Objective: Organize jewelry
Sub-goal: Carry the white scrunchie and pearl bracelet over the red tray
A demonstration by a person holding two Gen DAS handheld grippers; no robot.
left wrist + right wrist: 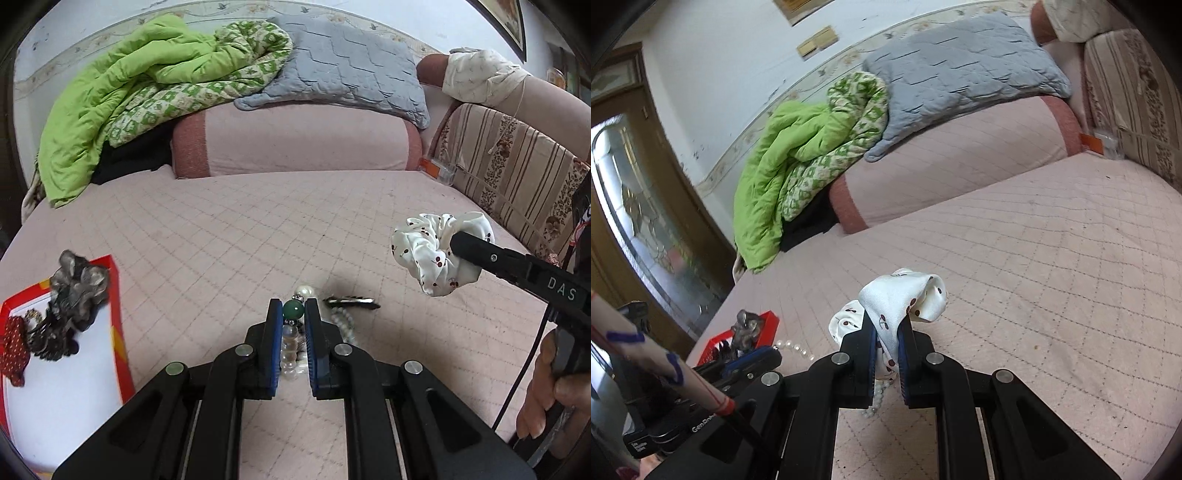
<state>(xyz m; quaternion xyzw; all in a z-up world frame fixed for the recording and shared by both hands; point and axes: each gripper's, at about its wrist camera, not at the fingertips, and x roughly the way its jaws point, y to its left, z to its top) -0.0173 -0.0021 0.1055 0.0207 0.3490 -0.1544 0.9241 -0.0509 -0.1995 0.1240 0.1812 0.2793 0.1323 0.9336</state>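
Note:
My left gripper (293,314) is shut on a bead bracelet (293,311) with a green bead, clear beads and pearls, low over the pink bed cover. A dark hair clip (351,302) and a pale bead string (345,325) lie just right of it. My right gripper (888,332) is shut on a white cherry-print scrunchie (901,299) and holds it above the bed; it also shows in the left wrist view (432,251). A red-rimmed white box (74,373) at the left holds a grey scrunchie (79,280) and a red one (14,347).
A pearl string (796,349) lies on the bed under the right gripper. A green quilt (122,107), a grey pillow (351,70) and a pink bolster (295,144) lie at the back. A striped cushion (509,162) stands at the right.

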